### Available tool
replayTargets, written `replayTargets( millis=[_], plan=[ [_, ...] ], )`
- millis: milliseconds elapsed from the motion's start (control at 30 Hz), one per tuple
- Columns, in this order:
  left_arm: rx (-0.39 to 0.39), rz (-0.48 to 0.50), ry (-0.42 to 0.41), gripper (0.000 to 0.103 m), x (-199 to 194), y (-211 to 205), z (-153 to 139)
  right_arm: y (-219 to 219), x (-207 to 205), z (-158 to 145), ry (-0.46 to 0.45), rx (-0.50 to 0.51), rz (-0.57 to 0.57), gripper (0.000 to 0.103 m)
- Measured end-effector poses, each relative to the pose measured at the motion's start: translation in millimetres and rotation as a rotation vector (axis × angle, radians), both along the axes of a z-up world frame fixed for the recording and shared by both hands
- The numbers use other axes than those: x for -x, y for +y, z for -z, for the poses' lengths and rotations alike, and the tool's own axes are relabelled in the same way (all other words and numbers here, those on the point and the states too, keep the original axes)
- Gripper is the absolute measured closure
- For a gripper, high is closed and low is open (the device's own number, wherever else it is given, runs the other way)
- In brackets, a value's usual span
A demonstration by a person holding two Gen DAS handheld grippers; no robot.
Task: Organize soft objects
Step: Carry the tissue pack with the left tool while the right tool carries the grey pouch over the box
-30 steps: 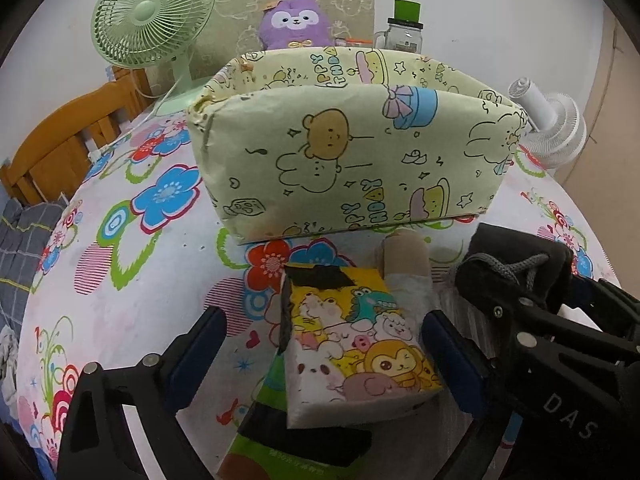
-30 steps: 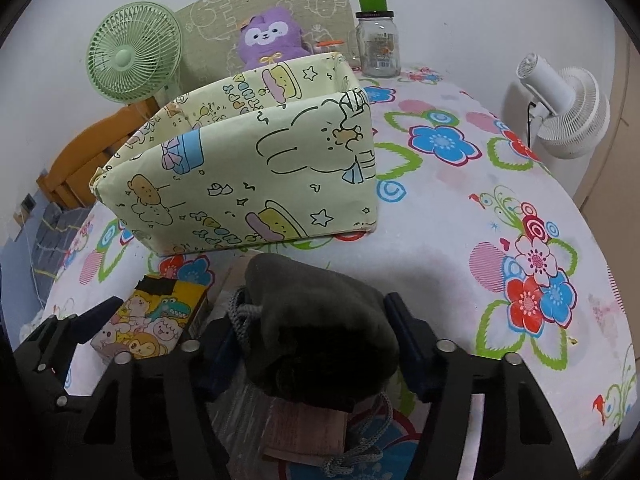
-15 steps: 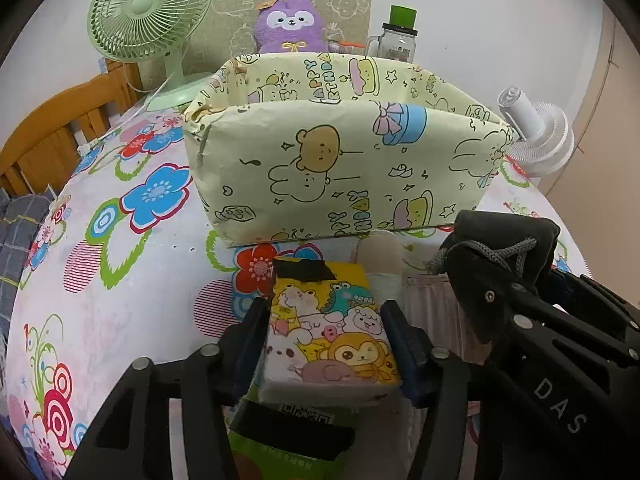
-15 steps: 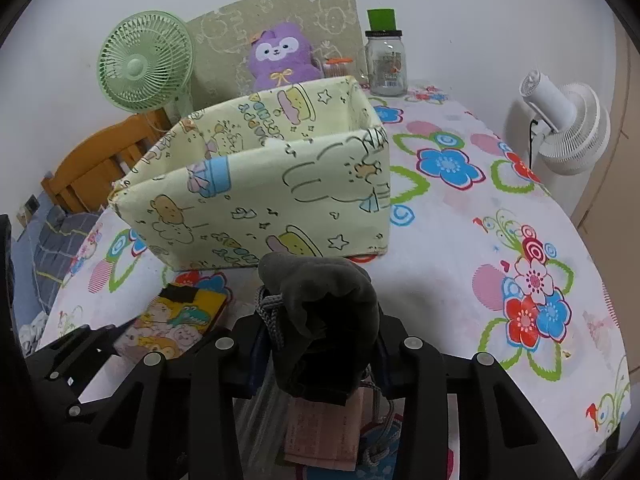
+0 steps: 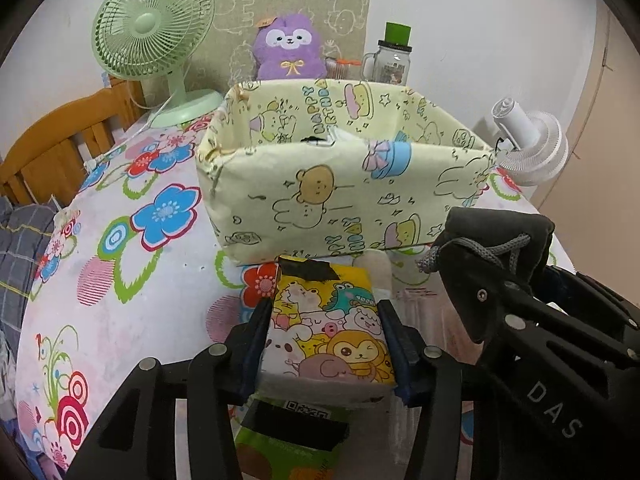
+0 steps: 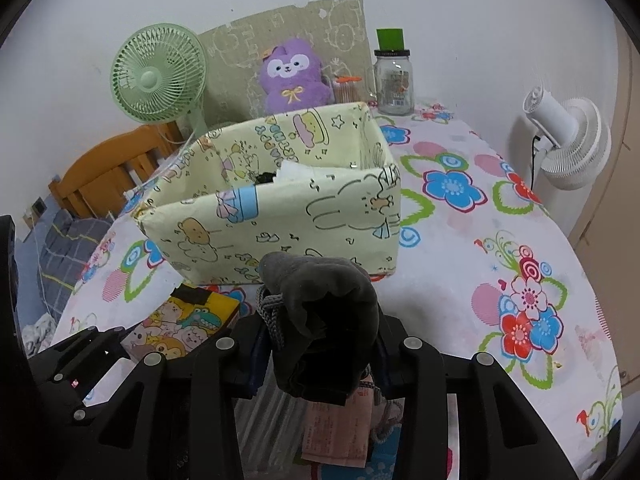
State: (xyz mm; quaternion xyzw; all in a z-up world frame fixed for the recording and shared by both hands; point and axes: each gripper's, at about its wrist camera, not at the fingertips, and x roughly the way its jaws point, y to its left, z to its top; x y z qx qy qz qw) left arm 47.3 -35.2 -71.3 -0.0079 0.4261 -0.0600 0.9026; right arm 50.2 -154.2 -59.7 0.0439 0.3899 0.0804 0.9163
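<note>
A small tissue pack printed with cartoon animals sits between the blue pads of my left gripper. The jaws are closing and the pads press its sides. My right gripper is shut on a dark grey drawstring pouch, held just off the flowered tablecloth. The pouch also shows at the right of the left wrist view. Right behind both stands an open pale yellow fabric box with cartoon prints. Something white and black lies inside it.
A green packet lies under the tissue pack, and pink papers lie below the pouch. Along the back are a green fan, a purple plush and a glass jar. A white fan stands right, a wooden chair left.
My left jaws went from wide apart to pressing the tissue pack. The right jaws closed on the pouch and lifted it; the box now sits lower in both views.
</note>
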Motion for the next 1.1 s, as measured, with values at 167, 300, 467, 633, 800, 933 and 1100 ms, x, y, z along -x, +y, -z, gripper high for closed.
replayTargets(
  millis=[167, 300, 467, 633, 800, 933, 1100],
  plan=[
    [-0.003, 0.004, -0.024, 0.050, 3, -2, -10, -1, 3, -12, -0.023, -0.004, -0.004, 0.058],
    [-0.009, 0.004, -0.046, 0.050, 7, -4, -21, 0, 7, -21, -0.042, -0.008, -0.010, 0.058],
    [-0.010, 0.003, -0.068, 0.050, 12, -5, -31, 0, 11, -33, -0.064, -0.010, -0.017, 0.058],
    [-0.012, 0.004, -0.092, 0.050, 15, -6, -43, 0, 15, -45, -0.087, -0.008, -0.024, 0.058],
    [-0.016, 0.003, -0.116, 0.050, 18, -6, -54, 1, 17, -56, -0.105, -0.007, -0.031, 0.058],
    [-0.020, 0.000, -0.139, 0.050, 20, -6, -64, 3, 19, -66, -0.124, -0.005, -0.042, 0.058],
    [-0.024, 0.002, -0.160, 0.050, 21, -6, -75, 4, 21, -77, -0.146, -0.001, -0.052, 0.058]
  ],
)
